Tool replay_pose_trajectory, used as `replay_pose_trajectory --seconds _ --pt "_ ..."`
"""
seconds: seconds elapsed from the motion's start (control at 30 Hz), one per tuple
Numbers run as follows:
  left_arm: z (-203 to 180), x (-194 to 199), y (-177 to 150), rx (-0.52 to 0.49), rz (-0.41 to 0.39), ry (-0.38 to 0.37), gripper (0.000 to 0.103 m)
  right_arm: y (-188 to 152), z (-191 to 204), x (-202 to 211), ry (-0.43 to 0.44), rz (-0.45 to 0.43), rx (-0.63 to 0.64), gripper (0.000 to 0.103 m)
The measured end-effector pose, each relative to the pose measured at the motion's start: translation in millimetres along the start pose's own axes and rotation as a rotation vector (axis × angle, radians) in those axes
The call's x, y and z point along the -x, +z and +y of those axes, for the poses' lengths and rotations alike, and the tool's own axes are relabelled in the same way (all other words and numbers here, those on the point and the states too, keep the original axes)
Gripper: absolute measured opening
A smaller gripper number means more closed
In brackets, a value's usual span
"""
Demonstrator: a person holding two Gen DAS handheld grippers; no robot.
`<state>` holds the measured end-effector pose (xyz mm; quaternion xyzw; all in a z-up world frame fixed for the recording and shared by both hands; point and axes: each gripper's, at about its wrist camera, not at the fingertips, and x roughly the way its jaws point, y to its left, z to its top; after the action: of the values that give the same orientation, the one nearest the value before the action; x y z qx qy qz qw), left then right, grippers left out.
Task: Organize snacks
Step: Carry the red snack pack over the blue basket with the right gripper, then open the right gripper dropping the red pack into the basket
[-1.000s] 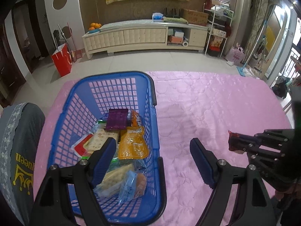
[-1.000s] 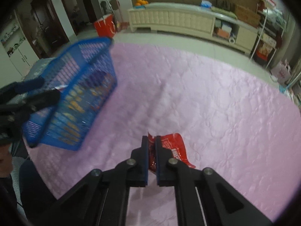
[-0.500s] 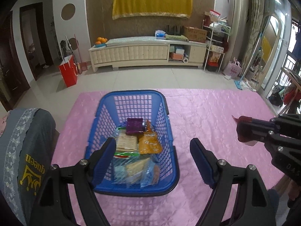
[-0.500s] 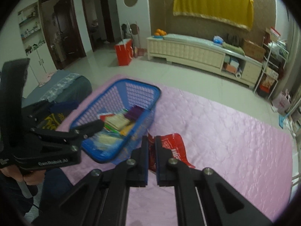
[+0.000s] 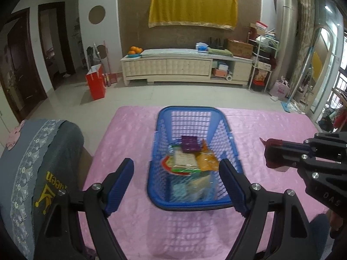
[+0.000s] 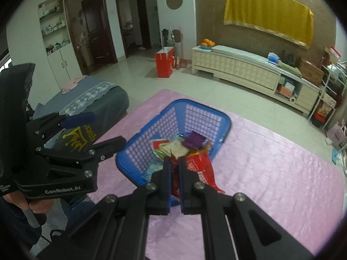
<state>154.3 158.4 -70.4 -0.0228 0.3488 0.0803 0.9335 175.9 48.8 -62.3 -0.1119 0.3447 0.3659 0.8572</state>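
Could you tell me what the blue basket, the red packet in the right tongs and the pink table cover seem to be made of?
Blue basket: likely rigid moulded plastic, with a regular lattice of holes and a smooth rim.
Red packet: probably thin glossy plastic film, creased and shiny, pinched in the right tongs.
Pink table cover: apparently quilted fabric with a satin sheen, showing stitched puckers and soft highlights.

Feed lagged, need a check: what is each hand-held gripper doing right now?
Left hand-held gripper: open, holding nothing, aimed at the blue basket.
Right hand-held gripper: shut on the red snack packet, near the basket.
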Motion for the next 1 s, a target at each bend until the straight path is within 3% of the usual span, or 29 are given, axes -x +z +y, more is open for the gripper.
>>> replay_pose_trajectory --seconds 0.3,1.0 --pt "38 -19 -10 0.042 0.033 0.022 0.079 8 14 -44 0.03 0.044 0.019 0.009" --pt "71 -85 -8 0.077 0.11 0.021 0.079 15 3 -132 0.04 0.169 0.025 0.009"
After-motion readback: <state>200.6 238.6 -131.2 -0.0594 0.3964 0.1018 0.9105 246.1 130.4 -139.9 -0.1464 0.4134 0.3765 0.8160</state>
